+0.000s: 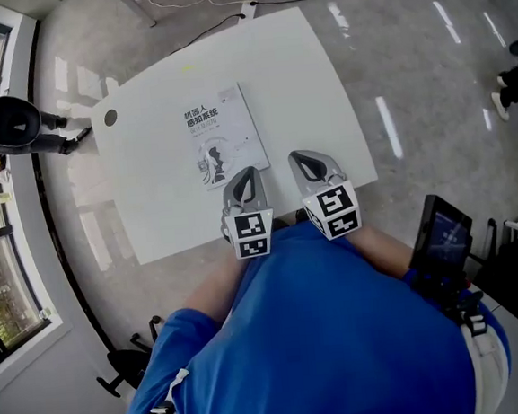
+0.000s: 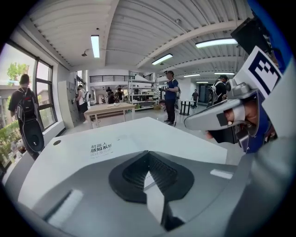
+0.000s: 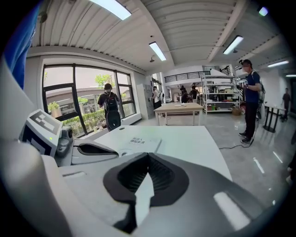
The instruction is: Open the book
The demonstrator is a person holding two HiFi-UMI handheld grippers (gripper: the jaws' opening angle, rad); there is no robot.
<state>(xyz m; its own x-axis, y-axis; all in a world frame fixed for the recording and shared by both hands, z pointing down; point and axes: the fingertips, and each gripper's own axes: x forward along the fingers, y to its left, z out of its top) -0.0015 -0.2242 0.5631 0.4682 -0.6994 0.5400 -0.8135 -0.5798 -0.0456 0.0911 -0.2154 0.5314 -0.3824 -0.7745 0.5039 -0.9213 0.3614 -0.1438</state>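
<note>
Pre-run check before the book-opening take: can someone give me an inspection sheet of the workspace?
Surface: white table, round grommet hole at one corner.
Job's things: book, closed, lying flat, cover up.
Clutter: nothing seen.
Grippers: left gripper and right gripper both shut, empty, at the table's near edge by the book.
Cables: dark cable on the floor beside the table.
Surroundings: windows, workbench, person standing nearby.

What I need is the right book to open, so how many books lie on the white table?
1. The closed book lies flat on the white table, just ahead of the left gripper. The person's shirt hides the table's near edge.
</note>
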